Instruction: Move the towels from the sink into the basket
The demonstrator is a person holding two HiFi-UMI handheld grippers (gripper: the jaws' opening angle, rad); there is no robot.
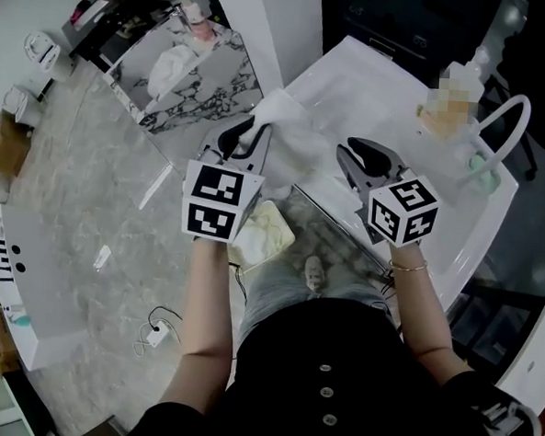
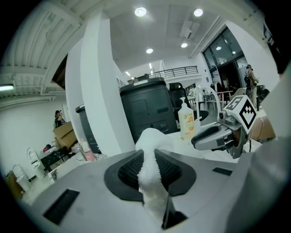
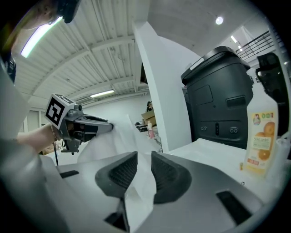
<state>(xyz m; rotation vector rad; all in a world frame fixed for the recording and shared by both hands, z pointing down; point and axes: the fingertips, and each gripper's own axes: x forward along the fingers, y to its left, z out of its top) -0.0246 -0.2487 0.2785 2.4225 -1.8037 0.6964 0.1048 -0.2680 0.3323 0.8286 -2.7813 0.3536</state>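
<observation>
Both grippers are up over the near-left corner of the white sink [image 1: 382, 90], and there's one white towel [image 1: 292, 122] strung between them. The left gripper [image 1: 250, 133] has its jaws pinched narrow on a thick bunch of the cloth; in the left gripper view the towel [image 2: 150, 136] bulges out past the pads of the left gripper [image 2: 148, 154], with the right gripper [image 2: 200, 139] off to the side. The right gripper [image 1: 357, 158] is clamped too (a thinner sheet this time), with the towel [image 3: 118, 134] feeding between the ribbed pads of the right gripper [image 3: 144, 157] and stretching across to the left gripper [image 3: 111, 127]. The towel hangs clear of the basin. Behind, a soap bottle [image 3: 260, 136] stands by the curved faucet [image 1: 504, 121]
</observation>
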